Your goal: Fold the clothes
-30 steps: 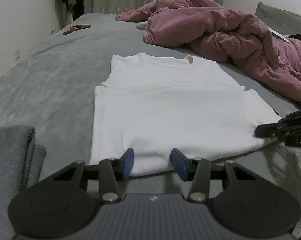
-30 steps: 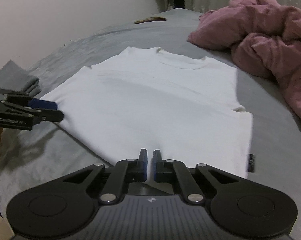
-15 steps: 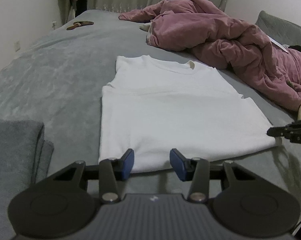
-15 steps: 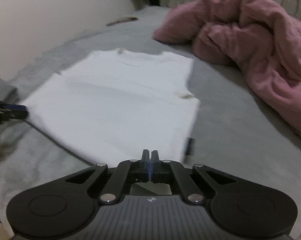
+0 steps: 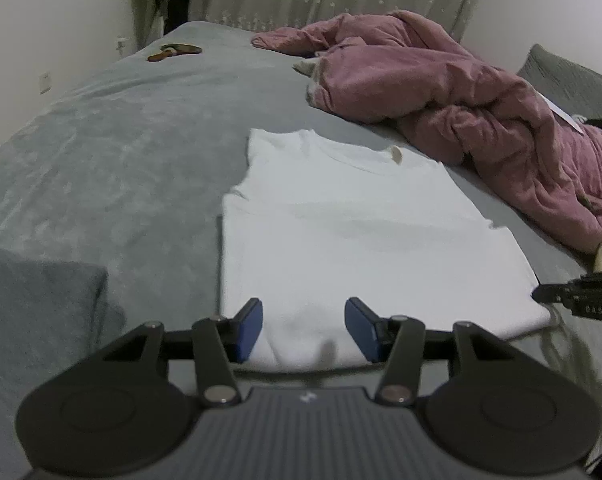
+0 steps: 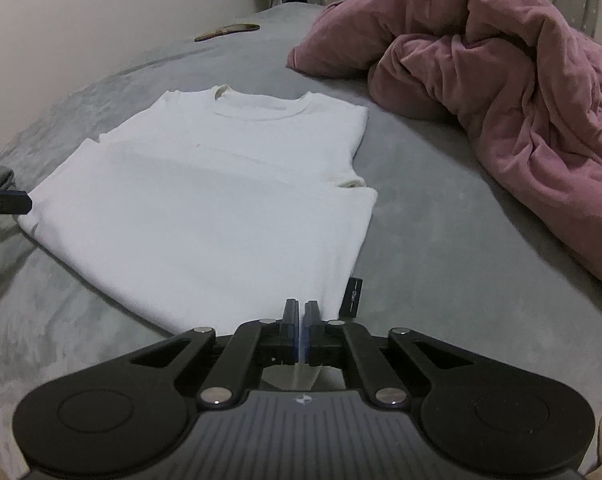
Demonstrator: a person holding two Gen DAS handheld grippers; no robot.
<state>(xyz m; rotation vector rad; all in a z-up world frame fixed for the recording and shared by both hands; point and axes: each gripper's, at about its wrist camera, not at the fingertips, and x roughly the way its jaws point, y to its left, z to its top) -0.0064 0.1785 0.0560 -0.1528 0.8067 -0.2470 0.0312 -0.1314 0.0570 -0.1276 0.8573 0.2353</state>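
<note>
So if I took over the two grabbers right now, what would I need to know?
Left gripper: jaws opening, held over the near hem of the white T-shirt, not pinching it.
Right gripper: shut, at the hem's other corner beside the black tag; whether it pinches cloth is unclear.
The shirt lies flat on the grey bed, sleeves already folded in. A pink quilt is bunched behind it.
Left to do: grip both hem corners and fold the bottom up toward the collar.

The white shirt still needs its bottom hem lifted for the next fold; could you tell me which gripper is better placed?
Probably the left gripper: its opening jaws straddle the white shirt hem; the right gripper is shut.
</note>
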